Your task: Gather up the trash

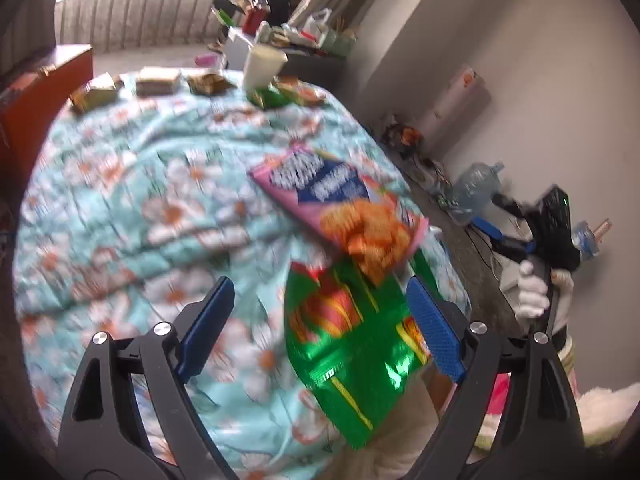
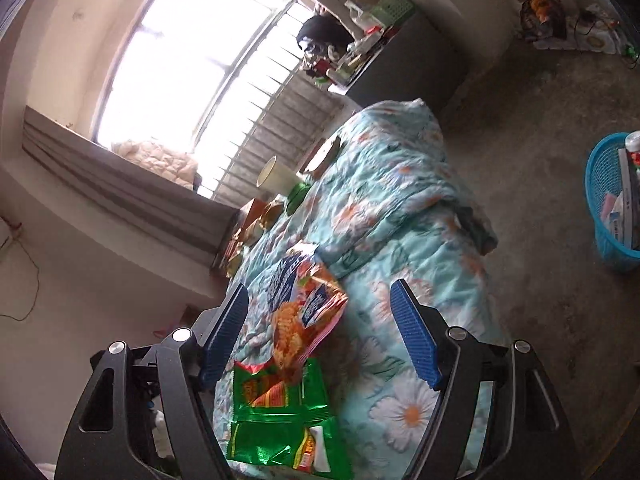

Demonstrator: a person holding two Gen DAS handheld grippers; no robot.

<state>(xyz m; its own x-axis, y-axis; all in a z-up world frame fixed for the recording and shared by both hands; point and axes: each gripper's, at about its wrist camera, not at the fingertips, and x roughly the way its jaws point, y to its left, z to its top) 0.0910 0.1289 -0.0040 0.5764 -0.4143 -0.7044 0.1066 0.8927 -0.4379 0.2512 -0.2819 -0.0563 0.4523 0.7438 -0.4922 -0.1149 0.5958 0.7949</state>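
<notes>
Two snack wrappers, pink wrapper (image 1: 340,204) overlapping green wrapper (image 1: 352,344), lie on floral quilt (image 1: 140,200) of bed. Left gripper (image 1: 320,324) and right gripper (image 2: 320,332): fingers apart, empty. Blue basket (image 2: 608,200) on concrete floor (image 2: 540,160); window (image 2: 180,60) beyond.

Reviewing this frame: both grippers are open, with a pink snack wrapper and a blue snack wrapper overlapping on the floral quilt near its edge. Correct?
Not quite: the second wrapper is green, not blue, as the right wrist view shows. It overlaps the pink wrapper on the floral quilt, and the left gripper and right gripper are open.
</notes>
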